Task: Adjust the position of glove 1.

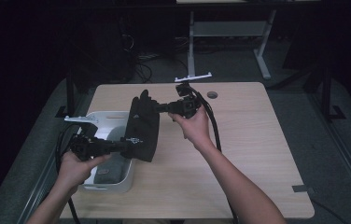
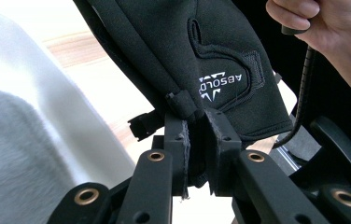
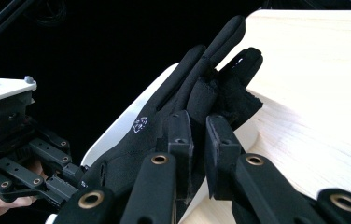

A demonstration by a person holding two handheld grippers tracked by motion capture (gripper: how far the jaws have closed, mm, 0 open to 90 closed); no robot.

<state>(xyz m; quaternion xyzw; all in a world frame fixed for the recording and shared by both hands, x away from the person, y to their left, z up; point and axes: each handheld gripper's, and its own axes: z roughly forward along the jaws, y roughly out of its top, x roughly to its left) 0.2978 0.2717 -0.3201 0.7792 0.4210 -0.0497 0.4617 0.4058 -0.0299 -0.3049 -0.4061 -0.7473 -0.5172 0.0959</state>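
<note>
Above desk (image 1: 239, 154) and white bin (image 1: 117, 179), black glove (image 1: 142, 126) printed "ABSOLO", cuff clamped in left claw (image 2: 197, 122), fingers pinched in right claw (image 3: 199, 122), both closed.

lab | wooden table (image 1: 239, 154) | white desk frame (image 1: 229, 35) | floor cables (image 1: 143, 65)

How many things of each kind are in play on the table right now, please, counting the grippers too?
Black glove: 1
White bin: 1
Wooden table: 1
Grippers, left gripper and right gripper, each shut on the glove: 2
Total: 5
</note>
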